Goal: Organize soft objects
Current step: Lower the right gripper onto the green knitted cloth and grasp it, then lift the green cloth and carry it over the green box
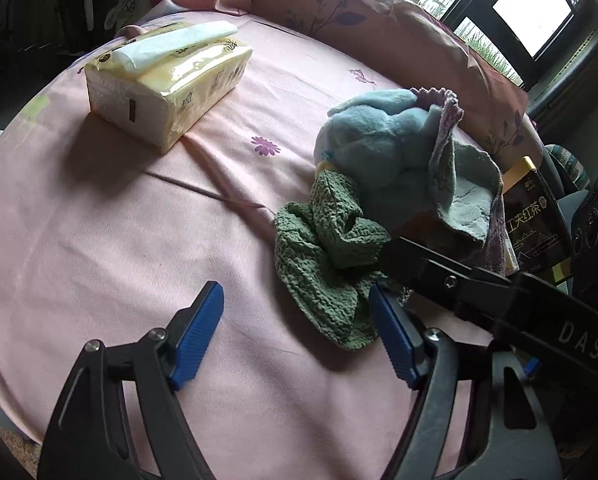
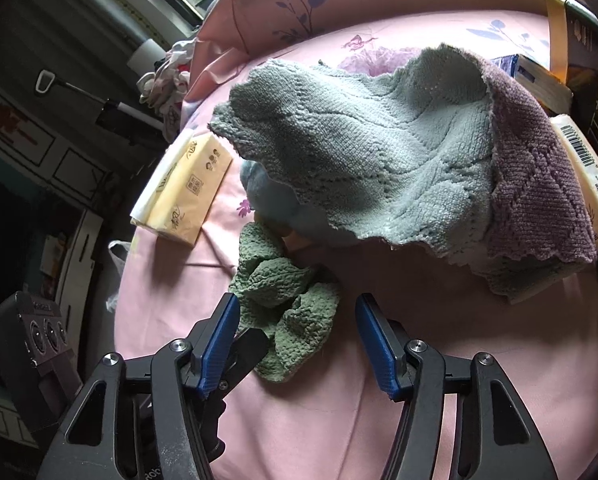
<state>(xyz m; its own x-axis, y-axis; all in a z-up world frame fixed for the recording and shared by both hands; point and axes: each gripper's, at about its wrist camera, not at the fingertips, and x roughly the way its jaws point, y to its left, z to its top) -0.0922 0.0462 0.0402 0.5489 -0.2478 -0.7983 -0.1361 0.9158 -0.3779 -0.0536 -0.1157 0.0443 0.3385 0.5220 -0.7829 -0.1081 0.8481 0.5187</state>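
A crumpled green knitted cloth lies on the pink bedsheet; it also shows in the right wrist view. Behind it sits a pale blue plush piece, partly under a grey-blue and purple towel, which fills the right wrist view. My left gripper is open and empty, its right finger beside the green cloth's edge. My right gripper is open and empty, its jaws standing either side of the green cloth's near end. The right gripper's arm crosses the left wrist view.
A yellow tissue pack lies at the far left of the bed, also seen in the right wrist view. A dark tea box and more packs stand at the right. A pink floral pillow lies behind.
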